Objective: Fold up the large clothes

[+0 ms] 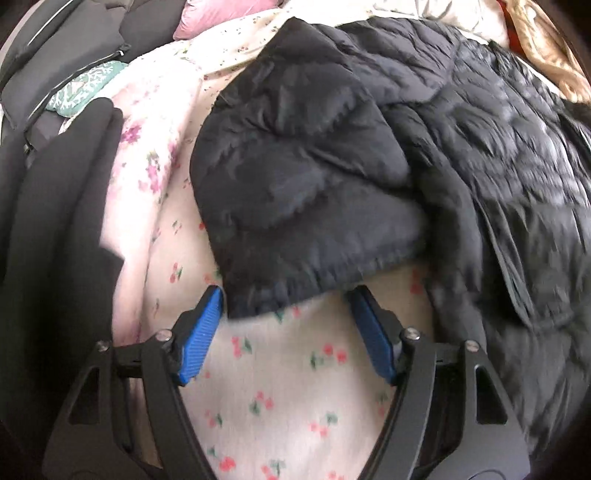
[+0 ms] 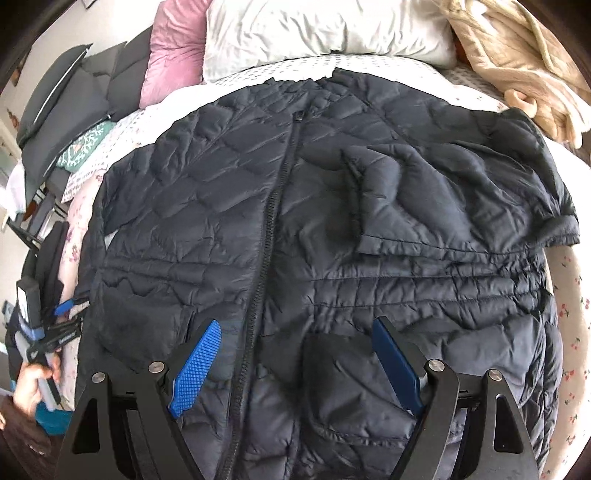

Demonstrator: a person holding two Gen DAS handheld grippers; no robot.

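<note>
A black quilted puffer jacket (image 2: pixel 325 229) lies front up on a floral bedsheet (image 2: pixel 570 332), zip shut down its middle. Its right sleeve (image 2: pixel 424 192) is folded across the chest. In the left wrist view the jacket's left sleeve (image 1: pixel 303 206) lies on the sheet (image 1: pixel 280 398), its elastic cuff just ahead of my left gripper (image 1: pixel 288 299). That gripper is open and empty, blue pads either side of the cuff edge. My right gripper (image 2: pixel 295 332) is open and empty above the jacket's lower front. The left gripper (image 2: pixel 68 306) also shows at the left edge of the right wrist view.
A pink pillow (image 2: pixel 173 48) and a white pillow (image 2: pixel 314 29) lie at the head of the bed. A beige robe (image 2: pixel 517 62) is bunched at the back right. Dark cushions (image 2: pixel 81 96) and a teal patterned one (image 2: pixel 85 144) sit at the left edge.
</note>
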